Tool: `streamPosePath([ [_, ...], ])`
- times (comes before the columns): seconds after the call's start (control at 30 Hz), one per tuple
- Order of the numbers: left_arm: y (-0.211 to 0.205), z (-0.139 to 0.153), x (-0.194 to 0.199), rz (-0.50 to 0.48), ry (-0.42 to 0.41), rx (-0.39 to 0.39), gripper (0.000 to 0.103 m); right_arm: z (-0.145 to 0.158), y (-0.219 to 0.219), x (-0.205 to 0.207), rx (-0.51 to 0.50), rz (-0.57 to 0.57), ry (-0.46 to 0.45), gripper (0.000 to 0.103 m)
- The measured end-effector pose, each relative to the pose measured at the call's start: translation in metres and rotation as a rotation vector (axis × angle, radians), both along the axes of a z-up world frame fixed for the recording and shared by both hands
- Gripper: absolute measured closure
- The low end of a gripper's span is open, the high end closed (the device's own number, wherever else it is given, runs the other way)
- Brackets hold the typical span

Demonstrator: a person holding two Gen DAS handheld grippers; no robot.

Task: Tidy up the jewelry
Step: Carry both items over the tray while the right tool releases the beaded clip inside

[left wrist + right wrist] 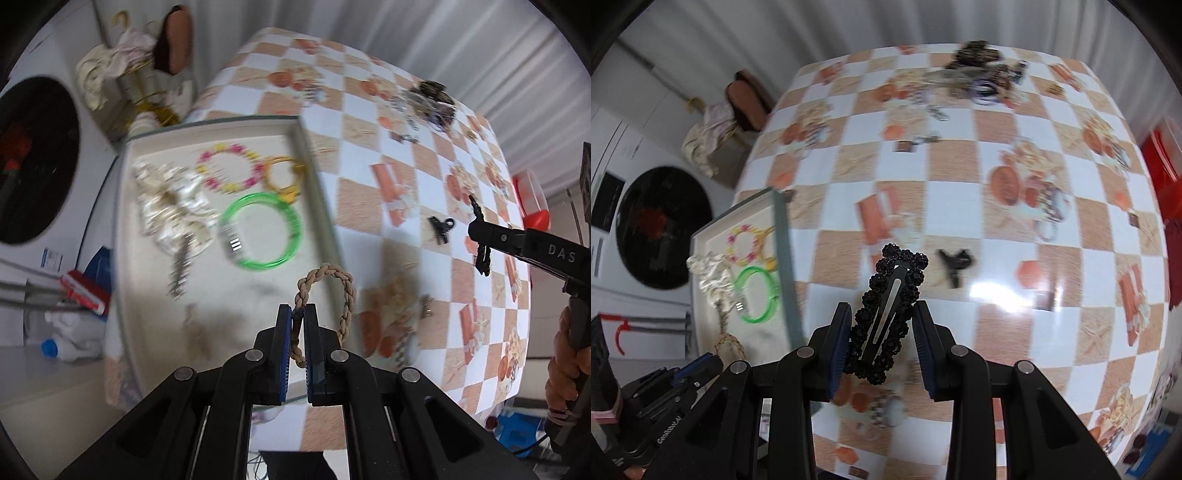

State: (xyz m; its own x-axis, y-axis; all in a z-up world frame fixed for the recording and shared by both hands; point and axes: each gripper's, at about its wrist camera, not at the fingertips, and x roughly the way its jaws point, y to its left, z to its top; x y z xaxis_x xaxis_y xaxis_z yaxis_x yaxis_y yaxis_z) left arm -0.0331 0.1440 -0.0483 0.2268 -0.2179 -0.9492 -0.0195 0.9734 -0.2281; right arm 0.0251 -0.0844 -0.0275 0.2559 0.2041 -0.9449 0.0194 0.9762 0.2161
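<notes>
The left hand-held gripper (298, 317), clenching a braided rope bracelet (327, 295), is hanging nearer the tray (317, 192) at eleven o'clock; the right hand-held gripper (882, 334) is grasping a black beaded hair clip (890, 310), long axis toward one o'clock.

The surface (960, 206) wears a checkered cloth, white squares alternating with sandy tan ones, with orange-red food pictures printed here and there. The tray (155, 302) is off-white inside with a grey rim. In it: a neon green bangle (260, 230), a pink and yellow beaded bracelet (231, 168), an amber-orange ring (282, 173) and a shiny cream scrunchie (171, 206), though it's blurry so maybe pearly fabric. The braided bracelet (325, 295) is beige rope. The hair clip (886, 314) is all black with beaded black studs. A small black claw clip (955, 264) lies on the checks. Both grippers are black with blue pads (839, 354).
</notes>
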Motion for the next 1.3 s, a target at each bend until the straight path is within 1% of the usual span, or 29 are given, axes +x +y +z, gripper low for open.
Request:
streamPosePath([
  [0.17, 0.031, -0.006, -0.016, 0.079, 0.014, 0.010, 0.092, -0.002, 0.038, -0.003, 0.011, 0.083, 0.006, 0.067],
  [0.33, 0.053, -0.017, -0.028, 0.143, 0.027, 0.022, 0.092, -0.011, 0.077, -0.009, 0.016, 0.175, 0.024, 0.067],
  [0.5, 0.071, -0.033, -0.037, 0.197, 0.051, 0.034, 0.092, -0.022, 0.110, -0.017, 0.019, 0.253, 0.047, 0.067],
  [0.6, 0.076, -0.043, -0.040, 0.213, 0.066, 0.040, 0.092, -0.032, 0.126, -0.021, 0.015, 0.293, 0.064, 0.067],
  [0.73, 0.076, -0.053, -0.040, 0.211, 0.076, 0.052, 0.092, -0.044, 0.141, -0.025, 0.007, 0.329, 0.087, 0.067],
  [0.93, 0.073, -0.069, -0.041, 0.206, 0.102, 0.072, 0.092, -0.061, 0.153, -0.026, 0.004, 0.355, 0.120, 0.067],
  [1.3, 0.066, -0.078, -0.041, 0.176, 0.114, 0.102, 0.092, -0.088, 0.170, -0.025, -0.027, 0.395, 0.169, 0.066],
])
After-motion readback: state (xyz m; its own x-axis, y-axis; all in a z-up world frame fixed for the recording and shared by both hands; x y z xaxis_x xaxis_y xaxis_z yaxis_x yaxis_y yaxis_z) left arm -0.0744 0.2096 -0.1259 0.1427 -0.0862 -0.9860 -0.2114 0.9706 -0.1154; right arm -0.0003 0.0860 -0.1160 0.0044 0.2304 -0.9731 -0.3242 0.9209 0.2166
